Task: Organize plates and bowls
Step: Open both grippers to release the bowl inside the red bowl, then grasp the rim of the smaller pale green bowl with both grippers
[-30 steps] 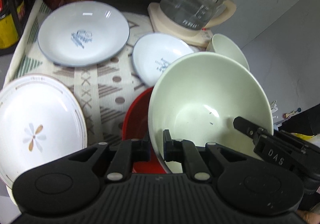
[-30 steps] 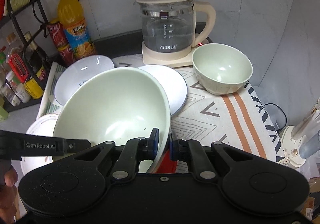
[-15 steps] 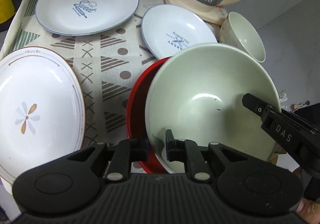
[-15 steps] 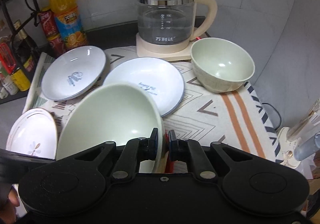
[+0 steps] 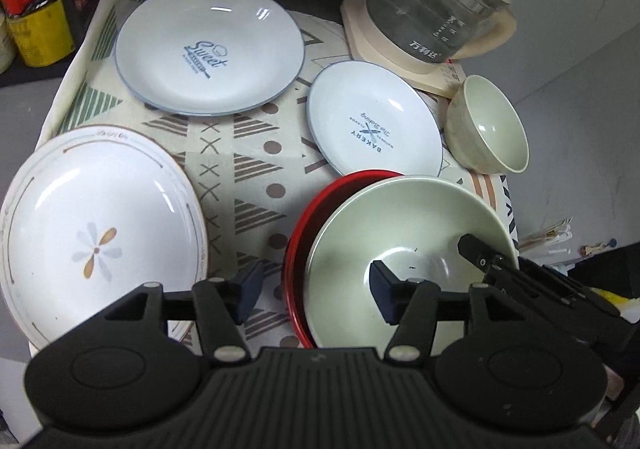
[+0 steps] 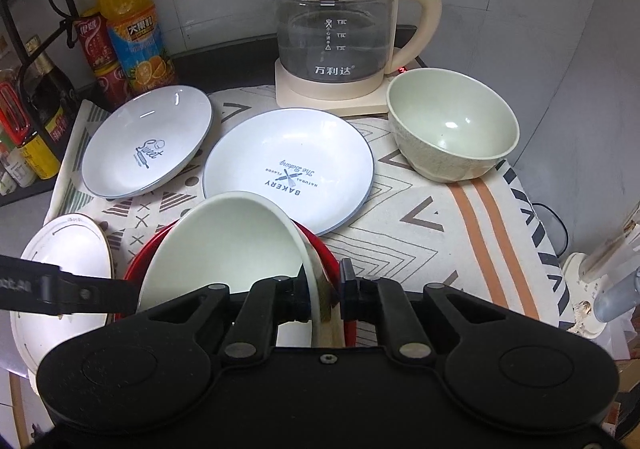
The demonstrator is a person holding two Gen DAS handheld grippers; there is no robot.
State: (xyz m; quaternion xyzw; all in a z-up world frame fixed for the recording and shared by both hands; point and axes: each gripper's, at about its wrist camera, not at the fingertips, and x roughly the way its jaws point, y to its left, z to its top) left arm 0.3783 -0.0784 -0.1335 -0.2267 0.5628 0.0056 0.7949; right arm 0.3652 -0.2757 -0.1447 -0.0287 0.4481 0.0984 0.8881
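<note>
Surface: we saw a patterned cloth (image 6: 420, 241) covering the table, with tiled wall behind.
Big bowl: our large pale green bowl (image 5: 404, 249) sat inside the red dish (image 5: 298, 245) at the near edge.
Right gripper (image 6: 325, 287): its jaws were pinched on the big bowl's right rim.
Left gripper (image 5: 314, 291): its jaws had just been opening and stood spread, clear of the rim between them.
Plates: the "Sweet" plate (image 6: 150, 145) lay far left, the "Bakery" plate (image 6: 288, 169) just beyond the red dish, the flower plate (image 5: 96, 233) near left.
Small bowl (image 6: 452, 141): far right, beside the glass kettle (image 6: 340, 33).
Clutter: we noted bottles (image 6: 132, 21) crowding the far left.
</note>
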